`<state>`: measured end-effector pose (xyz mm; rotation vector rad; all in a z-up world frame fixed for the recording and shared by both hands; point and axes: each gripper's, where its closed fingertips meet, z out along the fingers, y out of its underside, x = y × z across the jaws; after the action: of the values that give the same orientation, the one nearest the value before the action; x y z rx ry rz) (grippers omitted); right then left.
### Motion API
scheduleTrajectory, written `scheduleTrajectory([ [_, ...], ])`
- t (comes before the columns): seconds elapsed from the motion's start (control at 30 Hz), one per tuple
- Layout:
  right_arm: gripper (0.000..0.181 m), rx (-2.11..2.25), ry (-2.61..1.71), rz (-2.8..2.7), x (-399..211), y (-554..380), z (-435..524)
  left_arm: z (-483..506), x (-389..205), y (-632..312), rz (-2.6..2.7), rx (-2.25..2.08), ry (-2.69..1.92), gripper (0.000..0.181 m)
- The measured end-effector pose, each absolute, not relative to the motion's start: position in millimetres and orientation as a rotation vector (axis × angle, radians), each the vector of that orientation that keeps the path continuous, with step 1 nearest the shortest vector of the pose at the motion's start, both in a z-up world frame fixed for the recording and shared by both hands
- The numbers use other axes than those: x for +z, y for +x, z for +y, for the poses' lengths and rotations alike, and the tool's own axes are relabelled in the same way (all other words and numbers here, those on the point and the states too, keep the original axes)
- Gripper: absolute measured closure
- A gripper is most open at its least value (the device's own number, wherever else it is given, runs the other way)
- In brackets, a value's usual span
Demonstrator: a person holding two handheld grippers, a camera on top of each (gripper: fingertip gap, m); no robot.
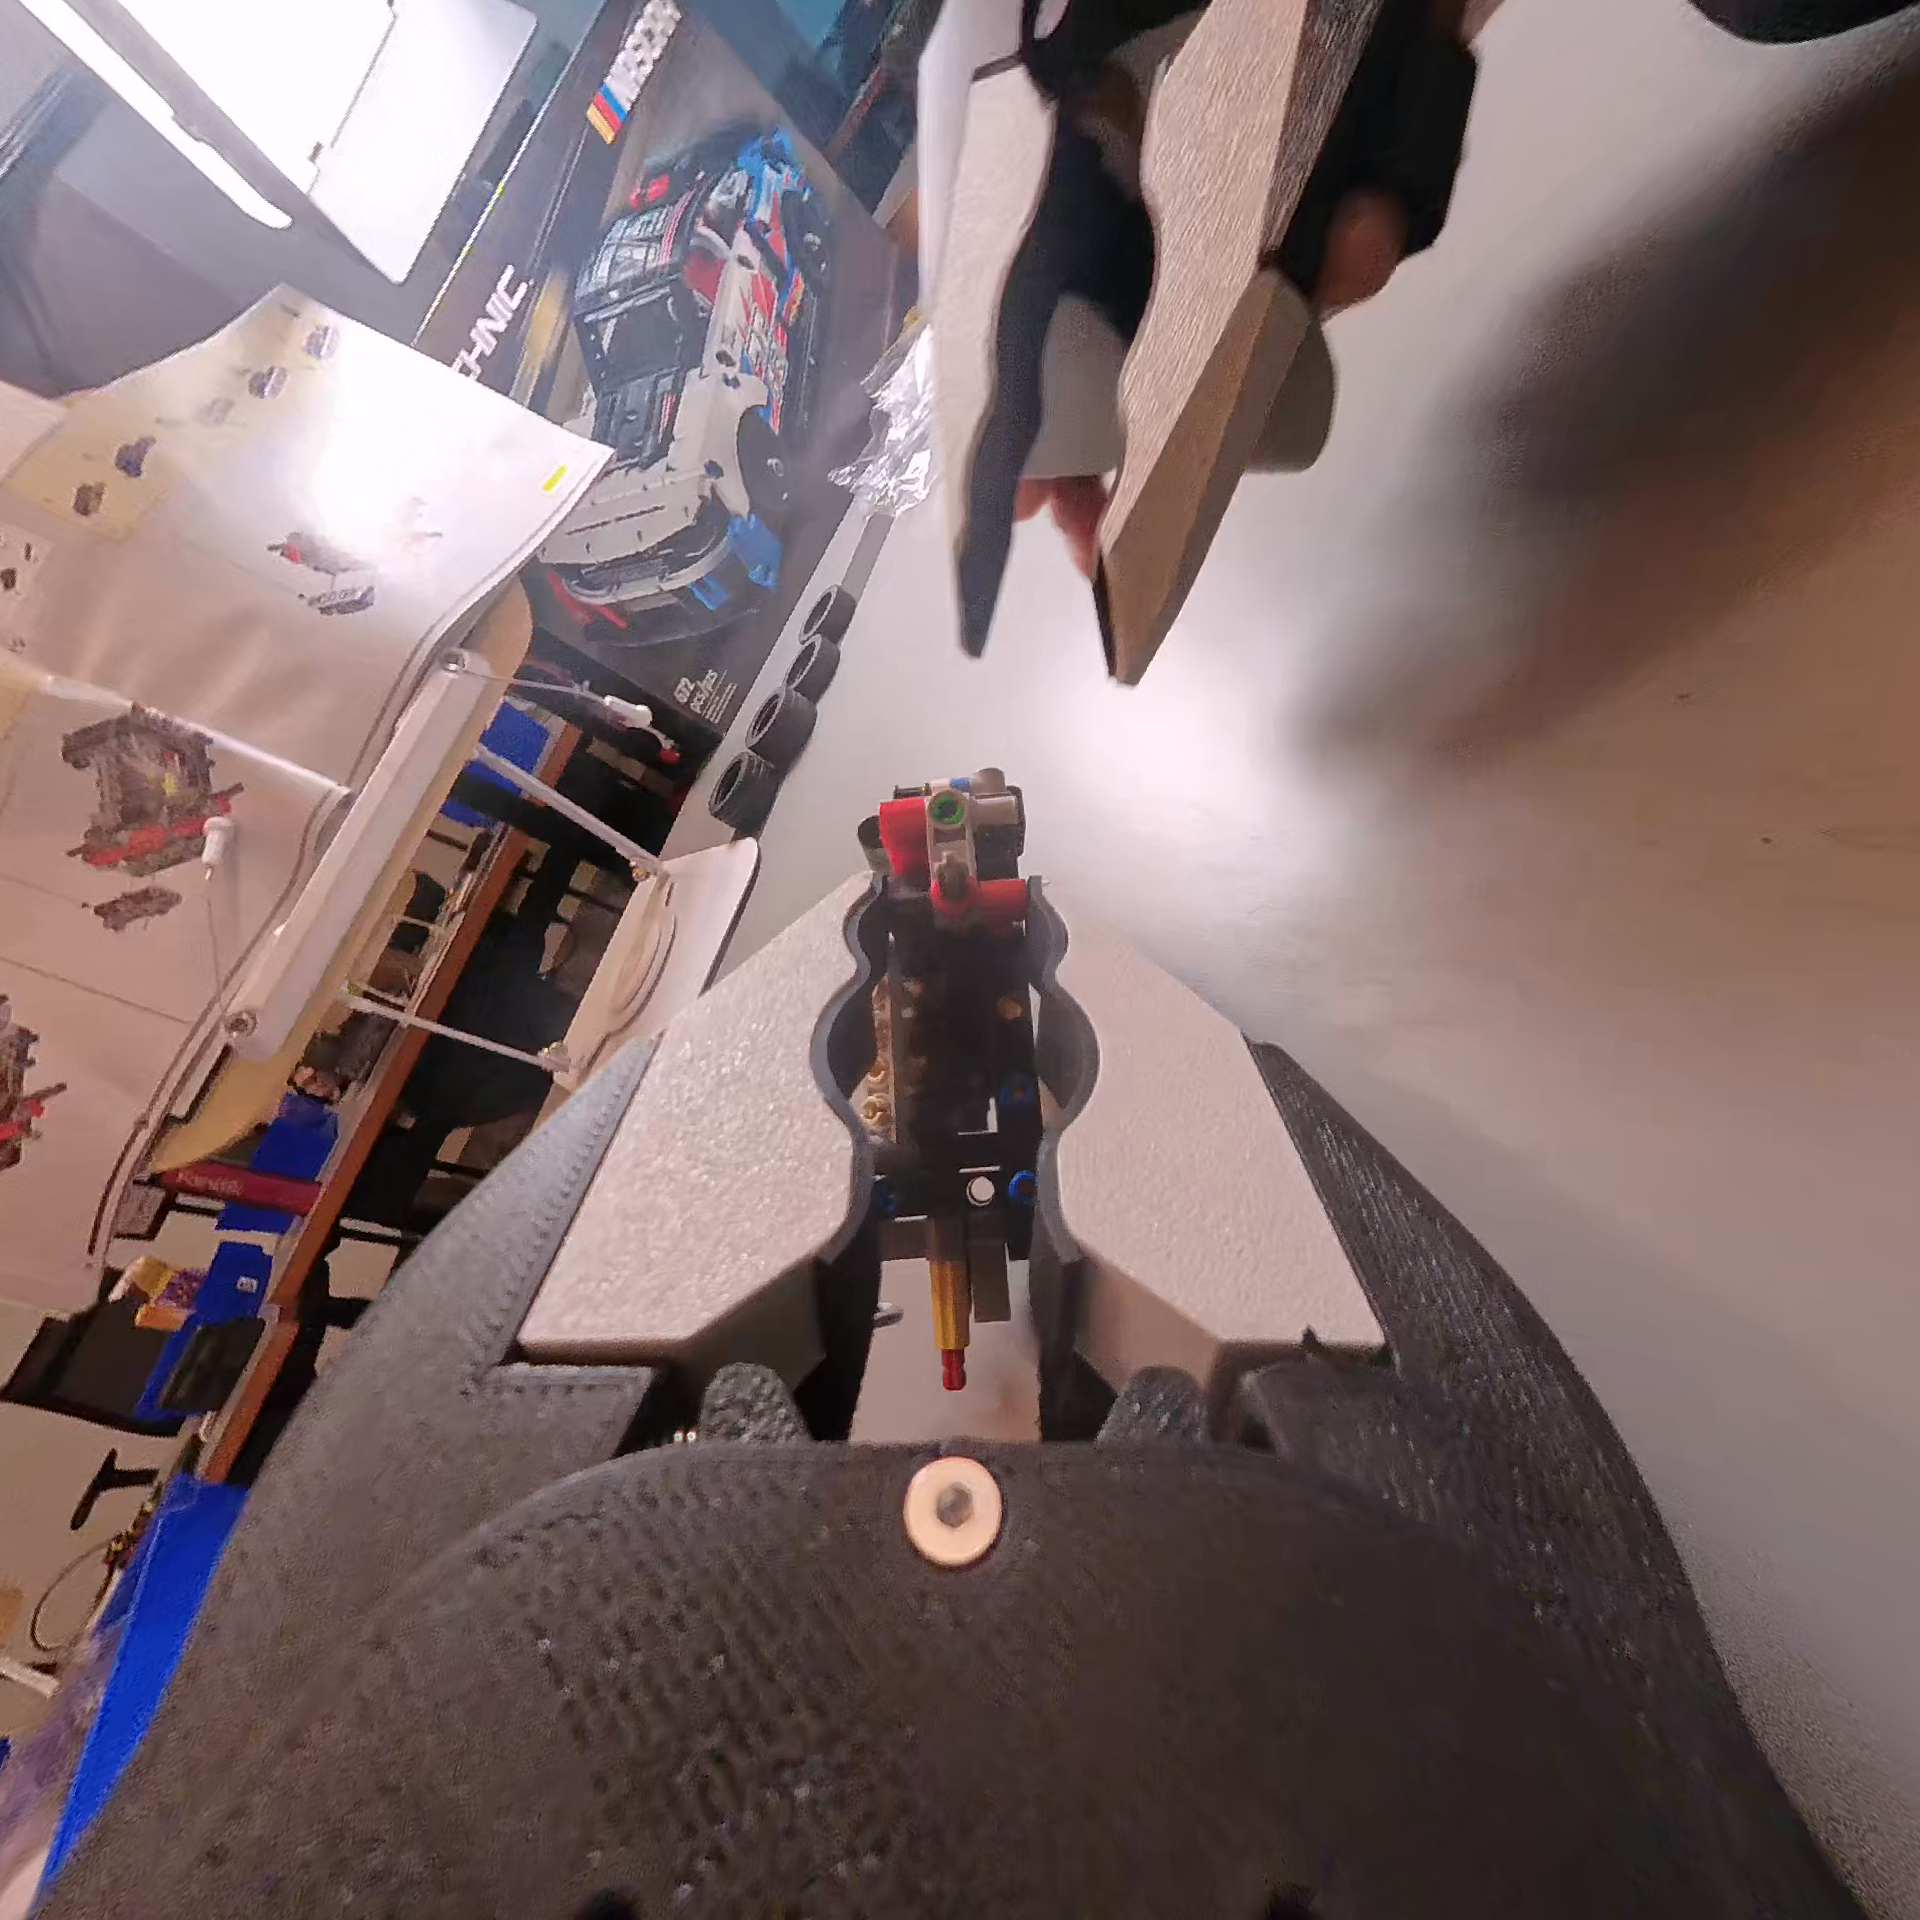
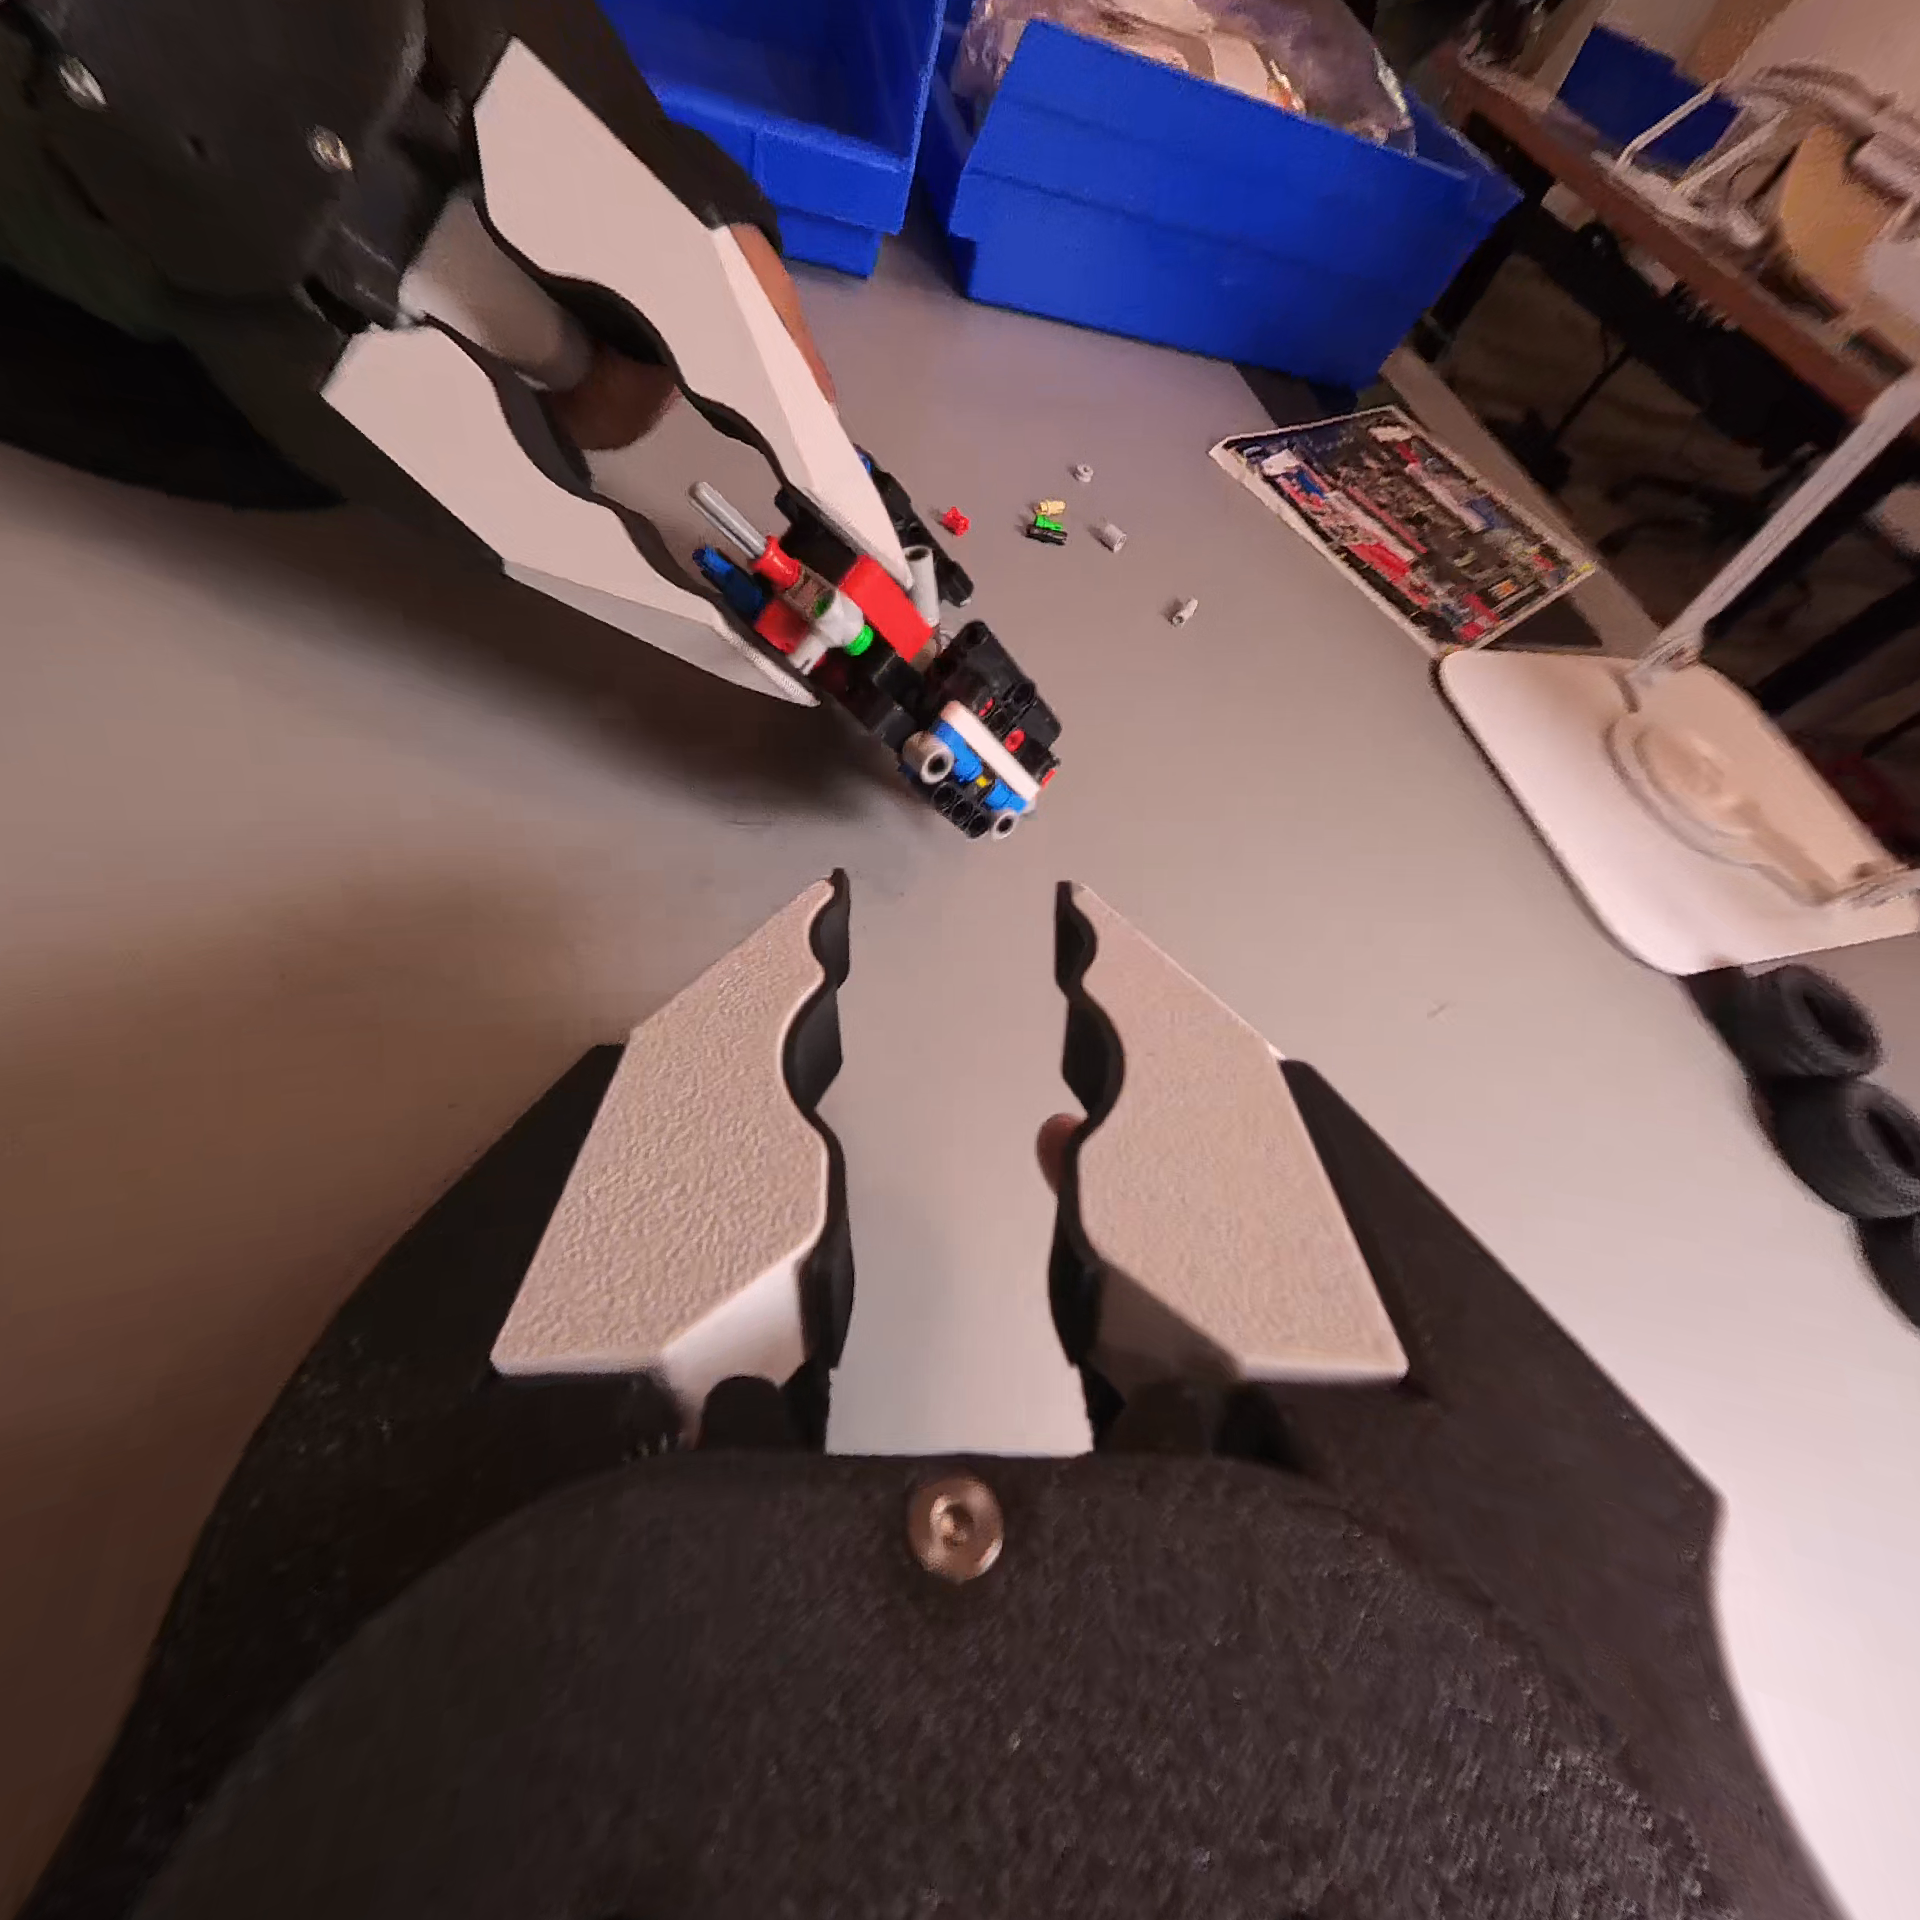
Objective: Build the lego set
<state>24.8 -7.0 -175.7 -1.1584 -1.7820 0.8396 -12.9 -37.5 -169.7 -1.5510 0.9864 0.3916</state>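
My left gripper (image 1: 951, 894) is shut on a black lego assembly (image 1: 951, 1049) with red, white, green and gold parts; its front end sticks out past the fingertips. The same assembly (image 2: 914, 675) shows in the right wrist view, held by the left gripper (image 2: 842, 613) low over the grey table (image 2: 1299, 883). My right gripper (image 2: 951, 894) is open and empty, a short way in front of the assembly's blue-and-white end. It shows in the left wrist view (image 1: 1039, 644) at the top, open. Several small loose lego pieces (image 2: 1049, 520) lie beyond the assembly.
Two blue bins (image 2: 1195, 197) stand at the table's far edge. A printed sheet (image 2: 1403, 520) and a white stand base (image 2: 1662, 800) are at the right, with black tyres (image 2: 1829, 1091) near them. The set's box (image 1: 686, 343) and instruction pages (image 1: 260, 582) show in the left wrist view. Some 6 centimetres of space lies between my two pairs of fingers.
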Motion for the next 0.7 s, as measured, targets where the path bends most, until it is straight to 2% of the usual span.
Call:
scheduleTrajectory([
  [0.1,0.125,0.647,-0.99,-1.827,-184,13,-8,-42,-175,-2,1.067,0.393,-1.515,0.158],
  [0.2,0.117,0.489,-0.783,-1.893,-196,0,-16,-48,-182,13,1.165,0.403,-1.464,0.158],
  [0.3,0.14,0.371,-0.637,-1.93,-209,-6,-21,-53,-185,24,1.221,0.363,-1.433,0.15],
  [0.4,0.14,0.261,-0.613,-1.913,-211,-3,-10,-61,-173,25,1.172,0.235,-1.448,0.138],
  [0.53,0.141,-0.132,-0.732,-1.839,-214,15,48,-56,-170,-14,0.935,0.043,-1.662,0.123],
  [0.7,0.14,-0.517,-1.137,-1.689,-214,58,125,-46,-190,-48,0.756,-0.066,-1.848,0.126],
])
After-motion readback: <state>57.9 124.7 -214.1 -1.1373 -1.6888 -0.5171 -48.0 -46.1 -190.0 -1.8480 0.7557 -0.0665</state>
